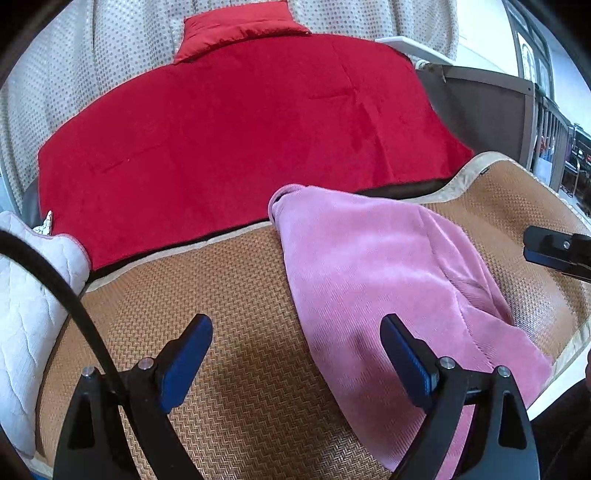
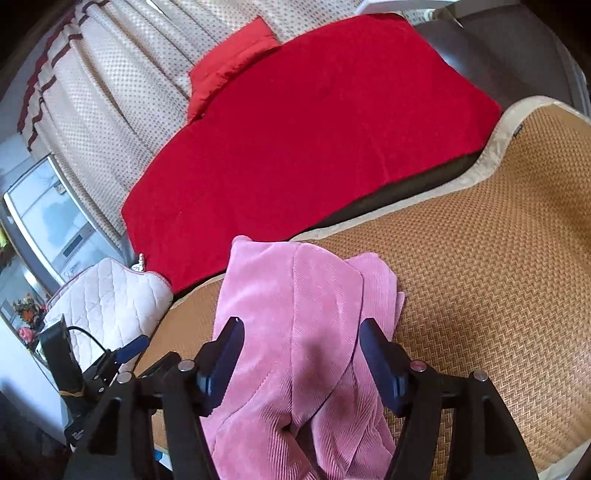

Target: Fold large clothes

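From the left wrist camera, the left gripper (image 1: 295,347) hangs with its blue-padded jaws spread wide and nothing between them, above a woven tan rattan mat with a beige border (image 1: 236,317). The pink ribbed corduroy garment (image 1: 369,266) lies on that mat to the right, its near edge passing under the right-hand finger; whether the finger touches the cloth cannot be told. Beyond the mat a large red velvety blanket (image 1: 240,136) covers the far surface, with a red cushion (image 1: 236,29) at its far end against a dotted cream curtain (image 1: 92,55). A white quilted pad (image 1: 29,295) sits at the near left. The right gripper (image 1: 554,251) shows at the right edge, over the mat.

From the right wrist camera, the right gripper (image 2: 301,350) is also parted and grips nothing; the pink garment (image 2: 295,314) lies bunched on the mat (image 2: 480,277) directly below and between the fingers. The left gripper (image 2: 125,354) shows at the near left, beside the white quilted pad (image 2: 110,295). The red blanket (image 2: 314,140) spreads across the far side.
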`<state>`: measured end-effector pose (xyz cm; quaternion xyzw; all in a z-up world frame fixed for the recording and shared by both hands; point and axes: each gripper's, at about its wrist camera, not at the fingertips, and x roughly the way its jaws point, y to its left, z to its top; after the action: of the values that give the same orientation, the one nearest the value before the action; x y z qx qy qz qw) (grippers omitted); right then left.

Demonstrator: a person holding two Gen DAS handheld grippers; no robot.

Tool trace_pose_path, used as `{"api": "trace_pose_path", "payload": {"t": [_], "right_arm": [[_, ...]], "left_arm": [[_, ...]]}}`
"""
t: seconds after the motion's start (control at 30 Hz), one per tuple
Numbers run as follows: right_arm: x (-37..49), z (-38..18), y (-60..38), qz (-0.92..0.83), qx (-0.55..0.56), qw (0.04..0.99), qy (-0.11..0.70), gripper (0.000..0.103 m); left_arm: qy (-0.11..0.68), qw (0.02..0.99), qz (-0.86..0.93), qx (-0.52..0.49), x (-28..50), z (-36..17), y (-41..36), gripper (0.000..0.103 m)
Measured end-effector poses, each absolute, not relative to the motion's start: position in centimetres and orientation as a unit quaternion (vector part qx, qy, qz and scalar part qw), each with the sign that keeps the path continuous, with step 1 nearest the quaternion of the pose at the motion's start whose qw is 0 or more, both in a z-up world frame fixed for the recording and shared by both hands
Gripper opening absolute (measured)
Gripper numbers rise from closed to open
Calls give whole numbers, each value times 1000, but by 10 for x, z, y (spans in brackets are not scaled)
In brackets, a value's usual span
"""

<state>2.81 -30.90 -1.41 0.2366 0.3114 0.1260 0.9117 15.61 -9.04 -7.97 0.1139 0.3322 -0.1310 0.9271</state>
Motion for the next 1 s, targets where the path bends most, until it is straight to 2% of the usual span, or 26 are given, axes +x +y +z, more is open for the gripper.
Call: {"api": "trace_pose_path", "payload": {"t": [0.5,0.7,0.9,1.0], "right_arm": [[51,-43,-288,135,204,900,361,69],[75,-75,-277,129,192,867,442,69],[73,-65,-281,133,203,875,419,69],[75,-51,-288,124,204,894,380,69]], "left_arm": [[348,921,-104,141,169,-97,-92,92],[381,906,-112,148,182,-119,-96,92],[387,906,-119,126,183,-124,-89,93],[387,907,-125,109,183,-129,-83,93]]}}
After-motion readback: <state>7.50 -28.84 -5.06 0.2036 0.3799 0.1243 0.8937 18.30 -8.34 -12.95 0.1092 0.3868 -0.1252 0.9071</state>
